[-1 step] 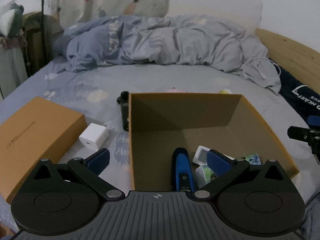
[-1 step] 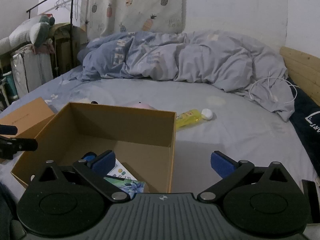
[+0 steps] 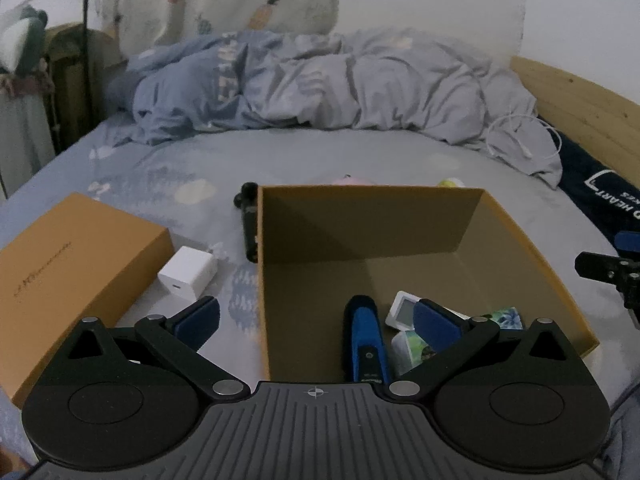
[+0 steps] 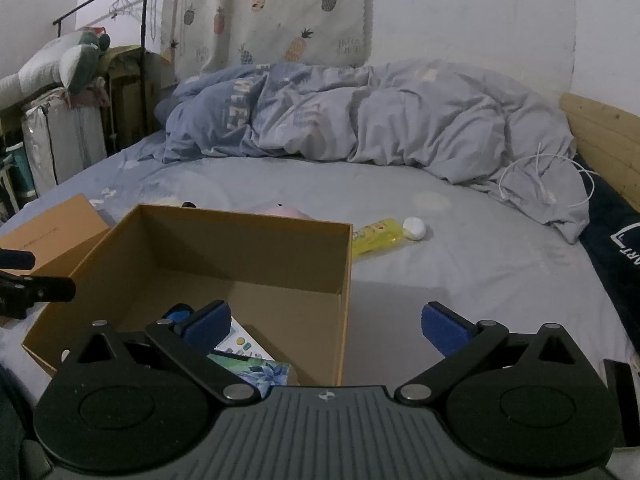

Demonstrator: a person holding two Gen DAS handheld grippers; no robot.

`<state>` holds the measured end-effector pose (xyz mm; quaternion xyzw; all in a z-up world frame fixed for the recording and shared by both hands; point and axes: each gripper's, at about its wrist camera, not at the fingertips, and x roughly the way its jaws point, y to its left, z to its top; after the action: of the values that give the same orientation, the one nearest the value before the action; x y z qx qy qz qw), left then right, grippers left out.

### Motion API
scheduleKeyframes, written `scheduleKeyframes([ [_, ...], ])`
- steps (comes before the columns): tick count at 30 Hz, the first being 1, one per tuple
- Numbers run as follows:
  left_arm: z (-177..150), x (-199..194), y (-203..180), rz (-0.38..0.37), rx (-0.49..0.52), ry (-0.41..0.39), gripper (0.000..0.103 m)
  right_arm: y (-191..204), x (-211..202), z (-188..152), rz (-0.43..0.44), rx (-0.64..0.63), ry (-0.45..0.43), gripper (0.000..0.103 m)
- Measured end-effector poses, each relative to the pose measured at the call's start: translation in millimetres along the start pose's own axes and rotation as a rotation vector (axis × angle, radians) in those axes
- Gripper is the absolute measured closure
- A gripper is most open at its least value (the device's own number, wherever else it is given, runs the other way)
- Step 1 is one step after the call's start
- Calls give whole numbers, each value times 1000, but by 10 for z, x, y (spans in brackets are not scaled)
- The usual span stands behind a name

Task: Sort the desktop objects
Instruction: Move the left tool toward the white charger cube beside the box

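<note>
On the bed (image 3: 320,160) sits one open cardboard box (image 3: 400,208), roughly mid-mattress, and so far I count four things in its near end: one blue stapler-looking thing (image 3: 366,340), one small white gadget with a screen (image 3: 404,312), and two floral-print packets (image 3: 506,316), though the second one is half hidden behind a finger so can't say much about it. From the right wrist view there's also a white card with coloured buttons (image 4: 240,344) in there, can't tell if that's the same gadget or a fifth item

Outside the box: one white charger cube (image 3: 188,272) just off the box's left side, between it and one flat orange box (image 3: 76,276) near the left edge of the bed. One black gadget (image 3: 248,220) is right up against the box's far left corner. Past the far wall there's one pink thing (image 4: 284,211), mostly hidden, and one yellow bottle (image 4: 376,236) with a white cap lying on its side by the far right corner. One white cable (image 4: 540,176) on the rumpled duvet (image 4: 360,120) near the headboard side

Left gripper (image 3: 316,320) has its tongs spread wide and empty, straddling the box's left wall. Right gripper (image 4: 326,326) same deal, wide apart, nothing held, straddling the right wall
</note>
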<state>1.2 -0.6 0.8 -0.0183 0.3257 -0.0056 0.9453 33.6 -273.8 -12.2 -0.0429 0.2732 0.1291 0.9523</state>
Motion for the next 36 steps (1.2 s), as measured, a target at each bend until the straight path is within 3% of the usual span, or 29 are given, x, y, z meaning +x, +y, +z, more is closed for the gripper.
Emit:
scheduleKeyframes([
  [14,12,78,70,24,-30,-16,0,-60,4,-17,1,-3,5,0],
  [30,107,-51,941,174,-341,-32,0,-38,-1,-30,22,1,6,0],
  [36,131,-5,1148,186,-409,-16,0,-25,-2,-31,36,1,7,0],
])
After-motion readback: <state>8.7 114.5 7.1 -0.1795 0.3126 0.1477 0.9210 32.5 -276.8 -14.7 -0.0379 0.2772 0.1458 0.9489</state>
